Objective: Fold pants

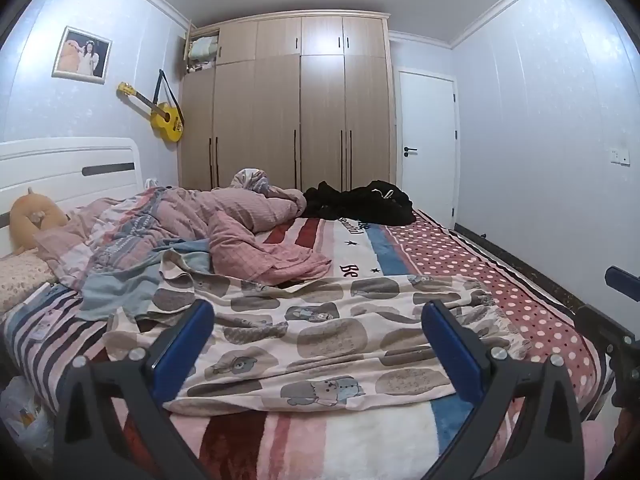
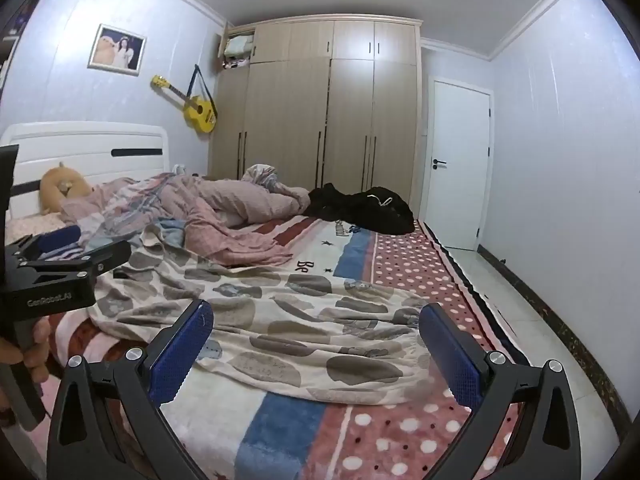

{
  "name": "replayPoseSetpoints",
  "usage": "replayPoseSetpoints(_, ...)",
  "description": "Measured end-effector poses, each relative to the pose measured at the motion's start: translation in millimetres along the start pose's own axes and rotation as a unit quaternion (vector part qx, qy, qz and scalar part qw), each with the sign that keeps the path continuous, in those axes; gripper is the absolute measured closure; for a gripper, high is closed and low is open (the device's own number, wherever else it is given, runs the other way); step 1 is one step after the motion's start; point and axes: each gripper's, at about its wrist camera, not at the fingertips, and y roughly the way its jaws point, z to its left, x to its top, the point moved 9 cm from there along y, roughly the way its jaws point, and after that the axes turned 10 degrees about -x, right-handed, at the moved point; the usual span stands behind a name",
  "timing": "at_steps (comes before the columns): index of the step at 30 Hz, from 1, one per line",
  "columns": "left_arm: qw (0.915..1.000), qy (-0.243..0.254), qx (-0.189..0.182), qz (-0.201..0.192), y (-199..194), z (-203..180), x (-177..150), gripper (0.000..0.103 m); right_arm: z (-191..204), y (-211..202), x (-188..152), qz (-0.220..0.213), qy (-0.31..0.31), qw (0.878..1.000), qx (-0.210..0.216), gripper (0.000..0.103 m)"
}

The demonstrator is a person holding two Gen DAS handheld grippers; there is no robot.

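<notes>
Cream pants [image 1: 320,332] printed with grey-brown blobs and small bears lie spread and wrinkled across the near part of the bed [image 1: 440,264]; the right wrist view shows the same pants [image 2: 288,320]. My left gripper [image 1: 318,312] hovers just above them, jaws wide open, nothing between the blue pads. My right gripper [image 2: 316,312] is likewise open over the pants' right part. The left gripper's black body [image 2: 52,280] appears at the left edge of the right wrist view, held by a hand [image 2: 28,352].
A rumpled pink quilt [image 1: 224,220] and a black garment heap [image 1: 360,202] lie farther back on the bed. An orange plush [image 1: 30,216] sits by the white headboard. Behind stand a wardrobe [image 1: 288,100], a white door [image 1: 426,140] and a yellow guitar [image 1: 160,114]. Floor runs along the bed's right side [image 2: 520,320].
</notes>
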Motion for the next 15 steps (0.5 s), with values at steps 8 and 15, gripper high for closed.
replayPoseSetpoints(8, 1.0, 0.007, 0.005, 0.003, -5, 4, 2, 0.001, -3, -1, 1, -0.008, 0.024, 1.0, 0.0, 0.0)
replayPoseSetpoints(15, 1.0, 0.007, 0.006, 0.002, -6, 5, 1, 0.001, 1, 2, 3, -0.008, 0.022, 1.0, 0.004, 0.0)
